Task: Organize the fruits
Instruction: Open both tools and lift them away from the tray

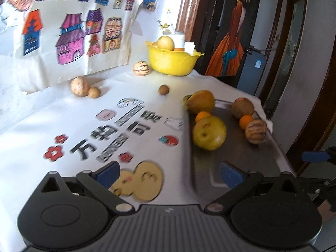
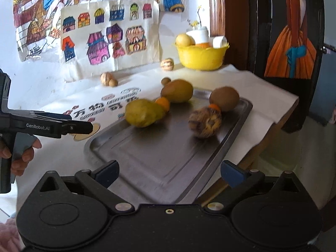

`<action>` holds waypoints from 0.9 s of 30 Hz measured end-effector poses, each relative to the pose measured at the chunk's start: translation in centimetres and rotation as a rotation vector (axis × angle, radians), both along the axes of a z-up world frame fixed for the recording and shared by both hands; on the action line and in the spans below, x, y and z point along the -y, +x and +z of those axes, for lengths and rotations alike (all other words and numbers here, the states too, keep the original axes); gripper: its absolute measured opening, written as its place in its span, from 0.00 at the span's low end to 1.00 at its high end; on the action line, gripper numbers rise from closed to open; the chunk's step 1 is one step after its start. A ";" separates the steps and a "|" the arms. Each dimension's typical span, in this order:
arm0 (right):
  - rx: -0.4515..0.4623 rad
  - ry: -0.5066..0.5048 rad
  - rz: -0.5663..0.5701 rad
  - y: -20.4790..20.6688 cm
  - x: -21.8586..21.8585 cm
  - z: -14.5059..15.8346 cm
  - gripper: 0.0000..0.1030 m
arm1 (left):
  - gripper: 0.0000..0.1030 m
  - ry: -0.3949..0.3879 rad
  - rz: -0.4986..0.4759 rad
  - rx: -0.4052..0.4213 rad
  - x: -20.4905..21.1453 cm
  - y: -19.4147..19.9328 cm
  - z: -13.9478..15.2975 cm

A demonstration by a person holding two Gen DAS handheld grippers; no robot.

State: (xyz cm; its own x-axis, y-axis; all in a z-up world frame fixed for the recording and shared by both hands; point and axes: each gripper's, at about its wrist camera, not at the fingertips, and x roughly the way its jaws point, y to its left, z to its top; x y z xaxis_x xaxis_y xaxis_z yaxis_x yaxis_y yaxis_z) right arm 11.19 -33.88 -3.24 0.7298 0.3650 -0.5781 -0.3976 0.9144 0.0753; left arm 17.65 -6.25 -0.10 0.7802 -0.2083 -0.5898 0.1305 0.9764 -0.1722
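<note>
The white tablecloth (image 2: pixel 258 88) covers the table; take the metal tray (image 2: pixel 159 157) lying on it as your landmark. No earlier view is available for comparison.

On the tray, six fruits sit in two rows at its far end:
- Left row: a yellow-green apple (image 1: pixel 209 133) nearest you, a small orange (image 1: pixel 202 116) touching it behind, and a mango (image 1: pixel 200 101) at the far left corner, partly over the rim.
- Right row: a striped melon (image 1: pixel 255 130) nearest you, a second small orange (image 1: pixel 245 121) touching it, and a brown kiwi (image 1: pixel 242 107) behind that.

Beyond the tray, the yellow bowl (image 1: pixel 171 62) stands at the back of the table against the wall, holding a pale round fruit and white containers. A striped fruit (image 1: pixel 141 68) lies just beside the bowl. A small brown fruit (image 1: pixel 163 89) lies between bowl and tray. Well left of the tray, a tan fruit (image 1: pixel 80 86) and a smaller one (image 1: pixel 94 92) touch each other.

Your left gripper (image 1: pixel 170 173) hovers over the tray's near left rim, jaws spread wide, nothing between them. Your right gripper (image 2: pixel 170 171) hovers over the tray's near end, jaws likewise wide apart and empty
</note>
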 end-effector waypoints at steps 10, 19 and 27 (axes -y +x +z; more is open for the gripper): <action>-0.090 0.024 0.074 -1.9 -2.6 0.7 0.99 | 1.00 0.067 0.032 -0.033 -3.0 -2.5 -0.2; -0.107 -0.006 0.192 -1.4 -6.4 1.8 0.99 | 1.00 0.057 0.102 -0.053 -6.1 -2.8 0.4; -0.041 -0.110 0.242 -0.3 -9.0 2.6 0.99 | 1.00 0.035 0.179 -0.059 -8.8 -2.1 1.0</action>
